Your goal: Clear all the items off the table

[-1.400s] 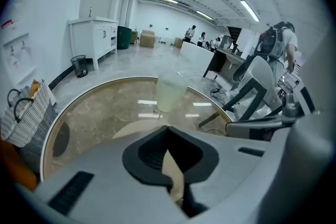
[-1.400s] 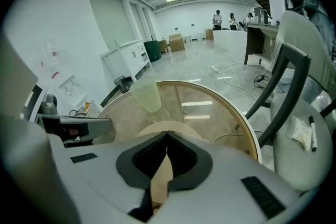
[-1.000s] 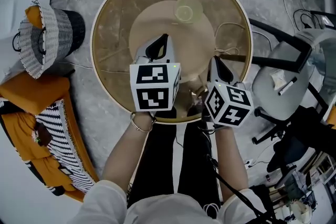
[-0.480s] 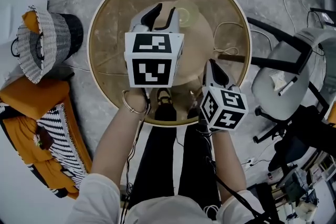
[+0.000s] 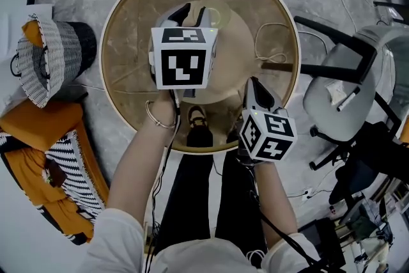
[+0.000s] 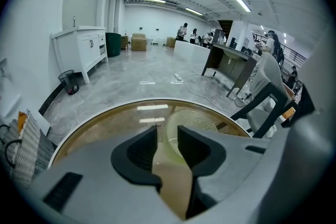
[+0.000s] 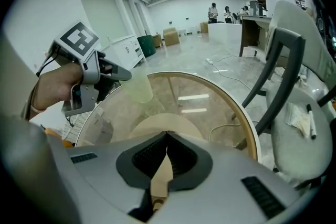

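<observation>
A translucent pale green cup (image 5: pixel 221 14) stands upright on the round glass table (image 5: pixel 126 61), on its far side. My left gripper (image 5: pixel 192 9) reaches it from the near left. Its jaws have just been opening and stand apart. In the left gripper view the cup (image 6: pixel 197 119) rises just beyond the left gripper (image 6: pixel 167 131), its near wall showing in the gap; no pad presses on it. The right gripper view shows the same cup (image 7: pixel 139 87) at the left gripper's tips (image 7: pixel 124 77). My right gripper (image 5: pixel 252 84) hovers shut and empty over the near right of the table (image 7: pixel 231 113).
A black-and-white woven basket (image 5: pixel 48 51) stands on the floor at the left, with orange and striped cushions (image 5: pixel 45 131) beside it. A grey chair (image 5: pixel 345 99) is close on the right. A cable (image 5: pixel 271 41) lies under the glass.
My left gripper has moved away from me across the table up to the cup, and its jaws have opened from shut. The right gripper has kept its place.
</observation>
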